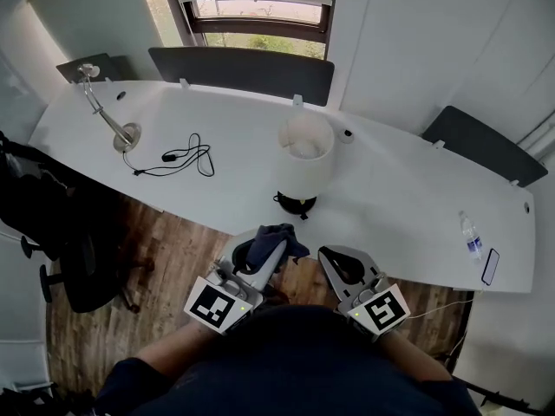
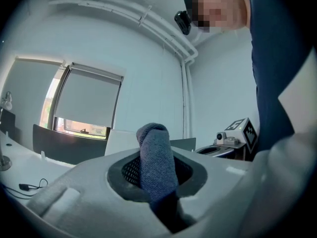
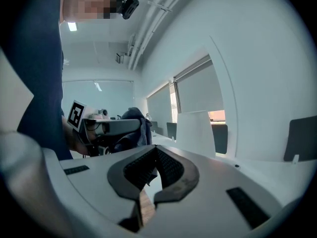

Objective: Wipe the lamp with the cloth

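The lamp has a white shade and a black base and stands near the front edge of the white table. Below the table edge, my left gripper is shut on a dark blue cloth, just short of the lamp base. The left gripper view has the cloth bunched up between the jaws. My right gripper hangs beside it to the right, shut on nothing. In the right gripper view the lamp shade stands ahead and the cloth lies to the left.
A silver desk lamp and a black cable lie on the table's left part. A water bottle and a phone sit at its right end. Dark panels line the far edge. A black office chair stands at the left.
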The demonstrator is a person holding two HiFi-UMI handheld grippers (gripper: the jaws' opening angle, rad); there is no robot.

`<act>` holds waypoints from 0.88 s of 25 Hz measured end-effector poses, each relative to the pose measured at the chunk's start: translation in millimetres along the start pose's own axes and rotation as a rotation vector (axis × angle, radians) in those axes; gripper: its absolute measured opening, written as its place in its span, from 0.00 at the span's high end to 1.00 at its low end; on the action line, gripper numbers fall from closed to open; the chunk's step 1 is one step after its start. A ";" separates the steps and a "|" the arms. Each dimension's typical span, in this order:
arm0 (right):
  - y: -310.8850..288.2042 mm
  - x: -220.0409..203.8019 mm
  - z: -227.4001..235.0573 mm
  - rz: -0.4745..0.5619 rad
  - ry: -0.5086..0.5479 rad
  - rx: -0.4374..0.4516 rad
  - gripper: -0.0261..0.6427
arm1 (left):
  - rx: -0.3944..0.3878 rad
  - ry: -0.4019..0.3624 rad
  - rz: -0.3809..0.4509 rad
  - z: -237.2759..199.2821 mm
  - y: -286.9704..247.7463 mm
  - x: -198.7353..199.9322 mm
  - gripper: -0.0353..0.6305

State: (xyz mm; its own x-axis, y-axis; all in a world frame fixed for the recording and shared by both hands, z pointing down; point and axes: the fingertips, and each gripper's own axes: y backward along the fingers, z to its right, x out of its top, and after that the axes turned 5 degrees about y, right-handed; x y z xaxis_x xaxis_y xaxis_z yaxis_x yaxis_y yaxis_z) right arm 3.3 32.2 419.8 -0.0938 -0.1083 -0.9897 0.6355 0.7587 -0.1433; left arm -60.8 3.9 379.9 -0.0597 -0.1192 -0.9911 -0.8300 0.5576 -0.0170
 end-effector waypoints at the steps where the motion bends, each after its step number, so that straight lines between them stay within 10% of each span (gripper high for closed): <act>1: -7.0 1.1 4.6 -0.004 -0.001 -0.010 0.94 | -0.004 0.005 -0.001 -9.3 -4.6 1.6 0.85; 10: -48.2 10.8 38.0 -0.013 0.008 -0.078 0.94 | -0.058 0.007 0.012 -64.0 -43.5 17.5 0.85; 22: -66.4 9.8 74.4 -0.011 0.001 0.046 0.94 | 0.061 -0.015 0.029 -82.4 -75.9 25.9 0.85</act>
State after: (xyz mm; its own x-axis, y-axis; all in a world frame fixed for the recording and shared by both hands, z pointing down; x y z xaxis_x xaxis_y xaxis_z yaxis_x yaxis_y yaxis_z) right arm 17.3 -67.1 419.4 -0.1022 -0.1157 -0.9880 0.6687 0.7274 -0.1543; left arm -45.0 -109.3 366.5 -0.0750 -0.0902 -0.9931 -0.7925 0.6099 0.0045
